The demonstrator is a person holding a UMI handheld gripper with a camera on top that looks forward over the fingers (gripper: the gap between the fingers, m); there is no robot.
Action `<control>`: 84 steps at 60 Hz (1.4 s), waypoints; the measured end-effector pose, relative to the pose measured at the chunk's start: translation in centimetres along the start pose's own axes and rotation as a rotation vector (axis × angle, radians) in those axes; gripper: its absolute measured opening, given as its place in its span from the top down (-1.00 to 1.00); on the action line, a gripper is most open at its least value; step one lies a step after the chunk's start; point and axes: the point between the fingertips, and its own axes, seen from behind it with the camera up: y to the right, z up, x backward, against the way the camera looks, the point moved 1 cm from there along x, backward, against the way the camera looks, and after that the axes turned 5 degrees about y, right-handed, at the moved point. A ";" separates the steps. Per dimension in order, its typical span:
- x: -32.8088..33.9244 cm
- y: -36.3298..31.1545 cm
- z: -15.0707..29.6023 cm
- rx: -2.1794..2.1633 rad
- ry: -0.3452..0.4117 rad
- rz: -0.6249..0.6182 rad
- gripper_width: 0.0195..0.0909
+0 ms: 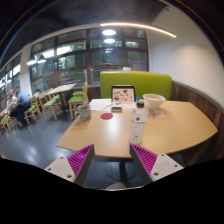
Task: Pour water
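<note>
A: Jaws status?

B: Gripper (112,160) hangs in the air short of the counter (175,128), jaws wide apart, nothing btwn them. Purple pads (78,157) face inward, the counter's near corner shows in the gap.

A: Where's the water stuff?

B: All on the counter, well beyond the jaws. A small clear bottle w/ a white label (139,113) stands upright approx mid-counter. Just behind it and to the right, a white bowl (153,101), upright. Left side near the edge there's a glass cup (84,112), also upright. Bottle and cup are apart, not touching.

A: Anything else on there?

B: A small dark red thing (106,118) lying flat btwn cup and bottle, can't tell what it is. Farther back a tablet or framed screen (123,95) propped up, w/ white papers (100,103) beside it on the left.

A: Surroundings?

B: Green bench seat (135,82) behind the counter. To the left, more tables w/ green chairs (50,102), and a person (13,103) seated at the far left. Big windows (70,55) along the back, ceiling light strip (140,28) overhead. Floor is dark.

A: Water level in the bottle?

B: Can't tell, too small.
</note>
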 end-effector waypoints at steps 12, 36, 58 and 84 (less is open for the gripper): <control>-8.0 6.8 -1.2 0.039 0.020 -0.153 -0.68; -20.5 11.6 1.4 -0.027 0.037 -0.160 -0.03; -22.1 12.0 2.7 0.102 0.056 -0.239 0.25; -29.4 0.1 19.4 1.127 0.072 -0.529 0.26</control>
